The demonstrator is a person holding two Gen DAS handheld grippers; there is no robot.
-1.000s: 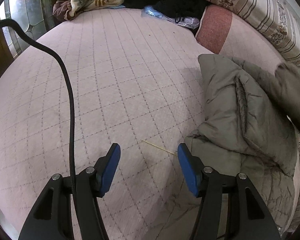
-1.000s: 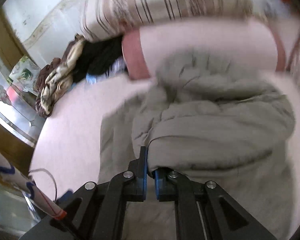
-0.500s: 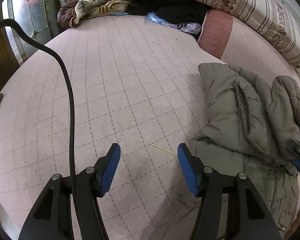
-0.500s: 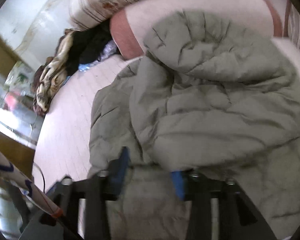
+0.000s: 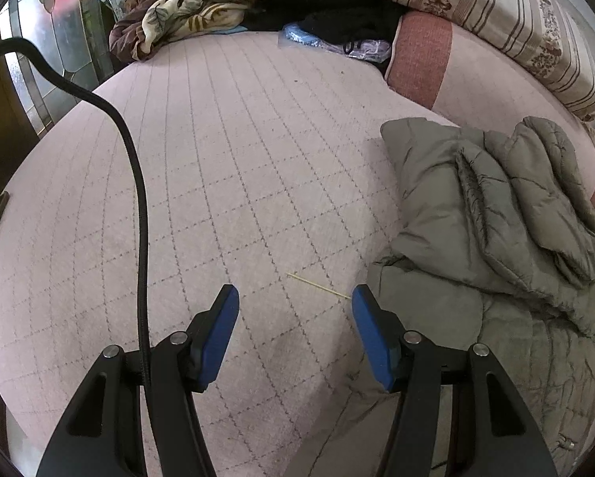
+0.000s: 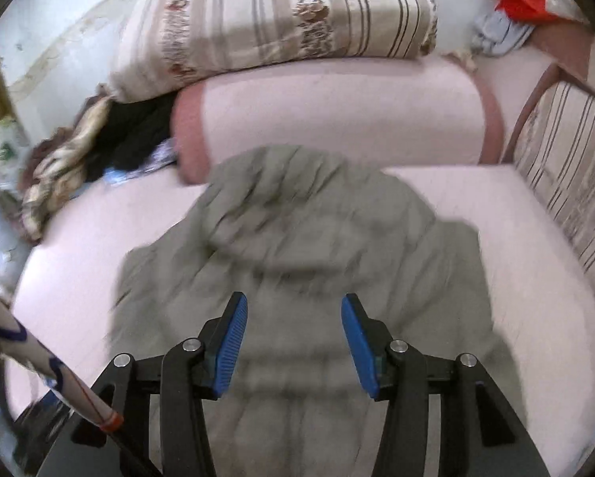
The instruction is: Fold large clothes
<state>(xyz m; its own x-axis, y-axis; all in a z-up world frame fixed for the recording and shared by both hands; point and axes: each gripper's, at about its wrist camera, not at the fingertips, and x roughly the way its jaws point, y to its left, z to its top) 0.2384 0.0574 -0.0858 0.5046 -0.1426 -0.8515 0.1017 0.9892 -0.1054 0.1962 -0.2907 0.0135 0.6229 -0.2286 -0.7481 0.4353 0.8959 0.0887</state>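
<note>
A pink quilted bedspread [image 5: 234, 167] with a stitched diamond grid covers the bed; a pink bolster [image 6: 337, 119] lies at its far end, with a striped, flower-printed pillow [image 6: 281, 16] stacked on top. Beyond the spread, a heap of patterned and dark fabrics [image 5: 218, 8] sits at the far edge. The grey-green padded jacket [image 5: 496, 214] lies crumpled on the right part of the bed, just in front of the bolster, one quilted part folded over the rest. Left gripper [image 5: 295, 306] — jaws spread, nothing between the blue pads, poised over bare bedspread just left of the jacket's edge; a thin pale stick [image 5: 317, 285] lies on the cover ahead of it, and a black cable [image 5: 138, 198] arcs along its left side. Right gripper [image 6: 293, 314] — jaws just opened and parted, no fabric between the pads, positioned above the jacket's near portion; this view is motion-blurred.
</note>
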